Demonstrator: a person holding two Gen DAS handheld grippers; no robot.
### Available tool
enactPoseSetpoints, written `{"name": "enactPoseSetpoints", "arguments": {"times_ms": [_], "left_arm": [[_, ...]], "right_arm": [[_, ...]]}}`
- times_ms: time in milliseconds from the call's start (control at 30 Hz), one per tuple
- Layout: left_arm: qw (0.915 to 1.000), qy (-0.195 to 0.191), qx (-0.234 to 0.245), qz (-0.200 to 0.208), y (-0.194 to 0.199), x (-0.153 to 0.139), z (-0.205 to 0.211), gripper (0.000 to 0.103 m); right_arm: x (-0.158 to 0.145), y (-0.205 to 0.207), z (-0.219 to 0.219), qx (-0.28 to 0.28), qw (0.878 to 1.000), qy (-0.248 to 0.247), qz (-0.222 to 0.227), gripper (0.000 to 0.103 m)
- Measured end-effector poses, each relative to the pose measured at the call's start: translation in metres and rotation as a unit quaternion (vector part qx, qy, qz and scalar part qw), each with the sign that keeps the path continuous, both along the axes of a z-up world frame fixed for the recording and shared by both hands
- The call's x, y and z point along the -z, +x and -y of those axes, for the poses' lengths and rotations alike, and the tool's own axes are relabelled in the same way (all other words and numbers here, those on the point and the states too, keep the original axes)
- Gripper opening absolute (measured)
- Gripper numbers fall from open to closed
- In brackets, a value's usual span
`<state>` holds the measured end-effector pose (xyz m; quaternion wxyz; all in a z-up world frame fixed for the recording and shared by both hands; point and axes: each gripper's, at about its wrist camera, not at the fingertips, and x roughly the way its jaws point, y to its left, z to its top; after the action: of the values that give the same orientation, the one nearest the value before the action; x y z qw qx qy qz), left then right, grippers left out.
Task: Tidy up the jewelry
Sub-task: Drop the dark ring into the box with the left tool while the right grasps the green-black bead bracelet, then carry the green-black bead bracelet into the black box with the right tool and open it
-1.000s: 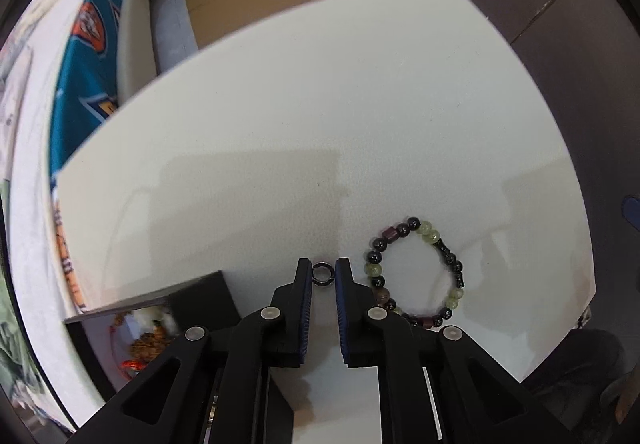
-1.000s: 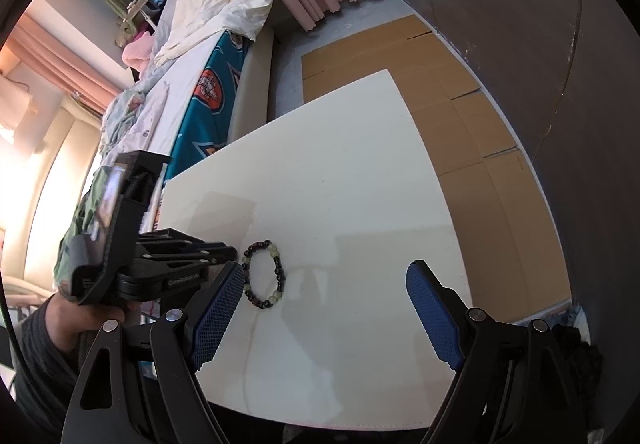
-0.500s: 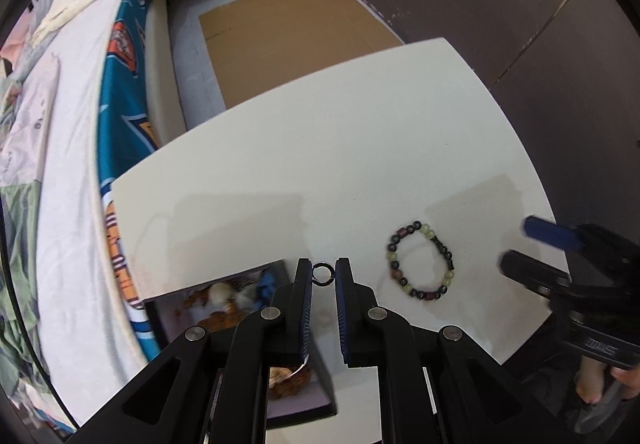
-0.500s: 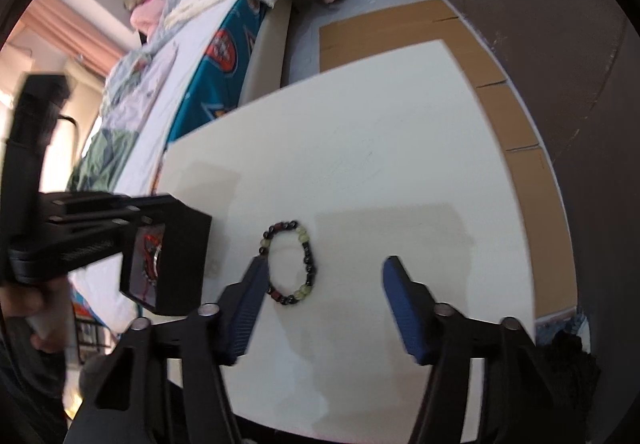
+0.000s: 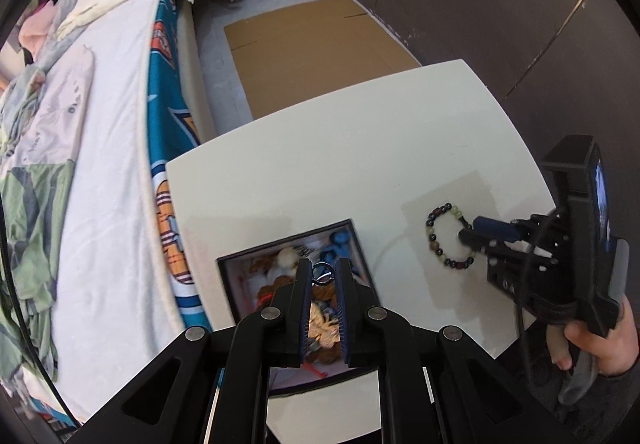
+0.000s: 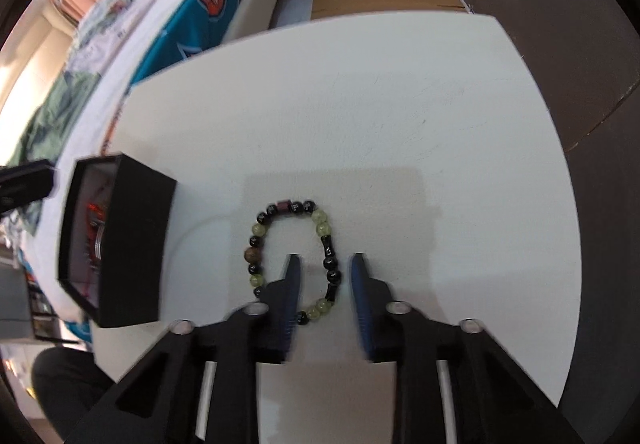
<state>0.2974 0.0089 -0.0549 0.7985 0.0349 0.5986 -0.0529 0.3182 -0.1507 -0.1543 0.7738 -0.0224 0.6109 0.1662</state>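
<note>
Left wrist view: the left gripper (image 5: 325, 271) is pinching a small ring (image 5: 322, 269) above the open black box (image 5: 362, 244) on the white worktop (image 5: 340, 164). Right wrist view: the right gripper (image 6: 325, 269), its fingers (image 6: 293, 276) just closing yet apart, is straddling one side of the bead bracelet (image 6: 294, 256) lying on the worktop.

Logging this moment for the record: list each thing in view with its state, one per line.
Left claw: shut on ring, above box.
Right claw: open, jaws just closing, straddling one side of bracelet.
Bracelet: flat on table.
Box: open, filled.
</note>
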Motion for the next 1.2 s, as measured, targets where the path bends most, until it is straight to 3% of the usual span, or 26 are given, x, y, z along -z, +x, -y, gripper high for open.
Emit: {"name": "enactPoseSetpoints", "arguments": {"times_ms": [33,200,467,600,767,900,933,1200], "left_arm": [[1.0000,0.000,0.000,0.003,-0.003,-0.002,-0.003,0.012],[0.9999,-0.006,0.001,0.013,-0.015,-0.005,-0.014,0.012],[0.9983,-0.040,0.017,0.040,-0.031,-0.007,-0.018,0.012],[0.9959,-0.066,0.022,0.058,-0.031,-0.007,-0.017,0.012],[0.9939,-0.095,0.016,0.053,-0.022,-0.001,-0.018,0.013],[0.9931,-0.109,0.002,0.043,-0.016,0.005,-0.025,0.048],[0.9930,-0.110,0.000,0.044,-0.017,0.005,-0.028,0.053],[0.9928,-0.107,-0.026,0.048,-0.025,0.004,-0.055,0.053]], "right_arm": [[-0.001,-0.001,-0.001,-0.001,1.000,-0.009,0.007,0.011],[-0.011,-0.007,0.003,0.004,1.000,-0.001,0.019,0.009],[-0.064,-0.026,0.006,0.008,0.993,0.099,0.064,0.009],[-0.078,-0.032,-0.001,0.000,0.990,0.118,0.078,0.009],[-0.087,-0.032,-0.011,-0.004,0.987,0.132,0.086,0.009],[-0.085,-0.029,-0.019,-0.005,0.987,0.135,0.083,0.009],[-0.085,-0.028,-0.020,-0.006,0.987,0.136,0.083,0.009],[-0.098,-0.032,-0.028,-0.017,0.980,0.175,0.095,0.009]]}}
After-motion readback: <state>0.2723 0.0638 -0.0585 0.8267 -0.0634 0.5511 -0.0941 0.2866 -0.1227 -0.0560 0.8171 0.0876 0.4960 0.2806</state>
